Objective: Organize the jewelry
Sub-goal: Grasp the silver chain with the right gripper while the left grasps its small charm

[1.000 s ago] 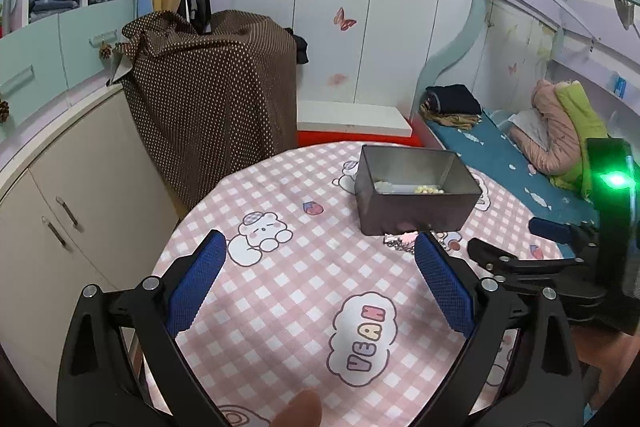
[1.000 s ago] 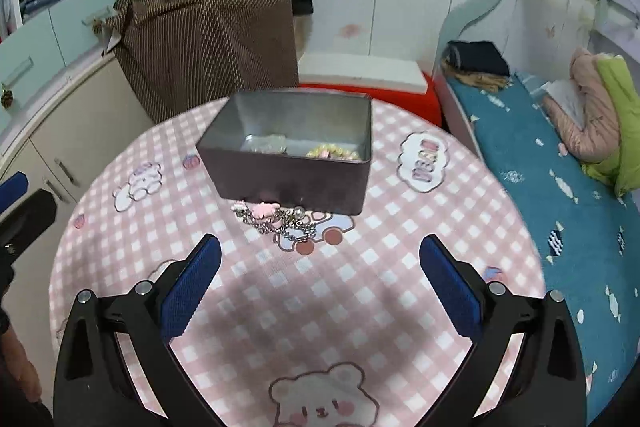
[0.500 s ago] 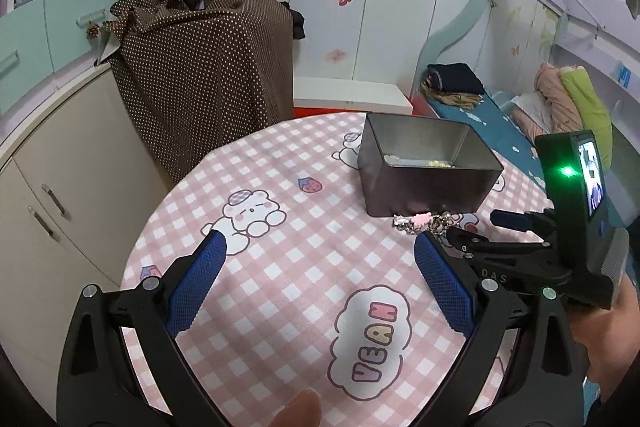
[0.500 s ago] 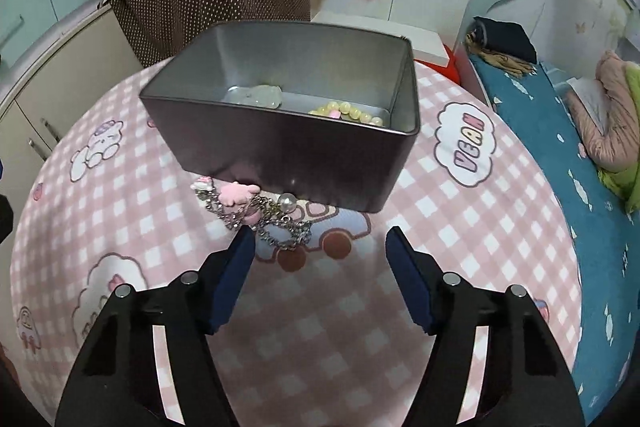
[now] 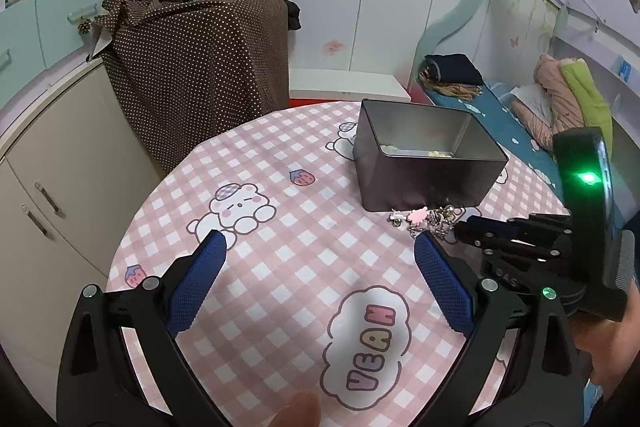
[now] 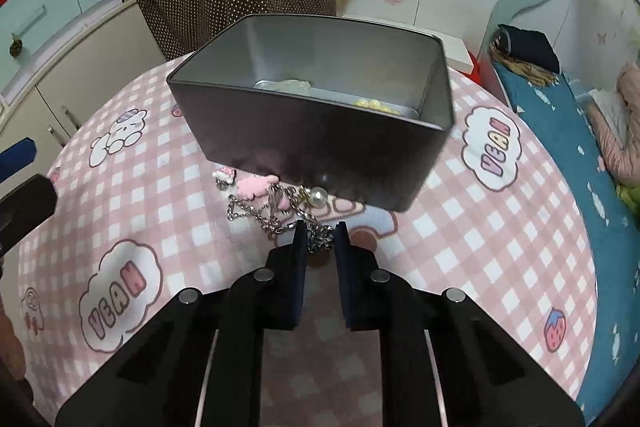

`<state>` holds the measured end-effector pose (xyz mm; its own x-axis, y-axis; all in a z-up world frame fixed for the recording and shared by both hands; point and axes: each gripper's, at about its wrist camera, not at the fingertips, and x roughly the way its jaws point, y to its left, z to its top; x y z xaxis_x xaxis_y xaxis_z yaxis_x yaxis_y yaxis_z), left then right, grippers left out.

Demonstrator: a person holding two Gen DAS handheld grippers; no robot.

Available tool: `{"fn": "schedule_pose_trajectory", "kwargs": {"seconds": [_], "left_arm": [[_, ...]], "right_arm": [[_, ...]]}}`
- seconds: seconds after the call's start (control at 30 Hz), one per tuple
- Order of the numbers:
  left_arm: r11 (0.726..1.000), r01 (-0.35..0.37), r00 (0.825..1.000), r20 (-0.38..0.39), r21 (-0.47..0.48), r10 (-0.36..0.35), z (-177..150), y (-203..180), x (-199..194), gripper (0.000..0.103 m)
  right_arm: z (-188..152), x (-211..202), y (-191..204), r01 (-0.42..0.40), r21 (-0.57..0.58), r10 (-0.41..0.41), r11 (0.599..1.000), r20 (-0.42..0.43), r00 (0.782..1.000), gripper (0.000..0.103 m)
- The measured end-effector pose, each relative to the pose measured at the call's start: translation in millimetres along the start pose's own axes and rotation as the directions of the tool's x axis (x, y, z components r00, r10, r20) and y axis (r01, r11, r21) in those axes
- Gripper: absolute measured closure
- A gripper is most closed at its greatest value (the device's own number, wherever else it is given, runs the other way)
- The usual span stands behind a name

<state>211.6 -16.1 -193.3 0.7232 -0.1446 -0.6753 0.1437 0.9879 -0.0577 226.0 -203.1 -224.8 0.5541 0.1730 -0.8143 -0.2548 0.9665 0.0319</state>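
Task stage: I judge this as mid-task, with some pieces boxed and one still out on the table.
Done: inside the tin (image 6: 320, 67) I can see a pale piece (image 6: 290, 85) and a few yellow beads (image 6: 374, 104) on the floor of it.
Left: the chain (image 6: 280, 211), with its pink charm (image 6: 256, 187) and pearl (image 6: 319, 195), lies on the tablecloth (image 6: 460, 247) just in front of the tin's near wall, close against it.
Right gripper (image 6: 321, 239): my jaws are closing, nearly together, with the near end of the chain between the pads; I can't tell whether they are pinching it yet.
Left gripper (image 5: 320, 267): released, jaws wide, nothing between them, hanging over bare cloth to the left of the chain.
Chain state: every link I can see lies flat on the cloth, so the lift has not begun.
Next, as I judge it: finish the pinch, raise the chain over the near wall, let it go inside.
Other loose jewelry: I see none on the table, though the tin hides the part behind it.
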Motion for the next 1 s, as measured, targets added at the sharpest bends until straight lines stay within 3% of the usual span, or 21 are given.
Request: {"fn": "schedule_pose_trajectory", "kwargs": {"seconds": [0.4, 0.8, 0.93, 1.0], "left_arm": [[0.999, 0.029, 0.999, -0.040, 0.044, -0.027, 5, -24, 30, 0.008], [0.998, 0.010, 0.994, -0.114, 0.058, -0.003, 6, -40, 83, 0.008], [0.999, 0.010, 0.991, -0.130, 0.042, -0.004, 8, -40, 95, 0.008], [0.999, 0.015, 0.991, -0.130, 0.034, -0.010, 10, -40, 97, 0.009]], "right_arm": [[-24, -33, -24, 0.001, 0.082, -0.002, 0.997, 0.014, 1.000, 0.092], [-40, -32, -28, -0.016, 0.072, 0.017, 0.997, -0.018, 1.000, 0.091], [-34, -31, -28, -0.018, 0.049, 0.019, 0.999, -0.011, 1.000, 0.090], [-29, -31, -26, -0.023, 0.037, 0.023, 0.999, -0.002, 1.000, 0.081]]}}
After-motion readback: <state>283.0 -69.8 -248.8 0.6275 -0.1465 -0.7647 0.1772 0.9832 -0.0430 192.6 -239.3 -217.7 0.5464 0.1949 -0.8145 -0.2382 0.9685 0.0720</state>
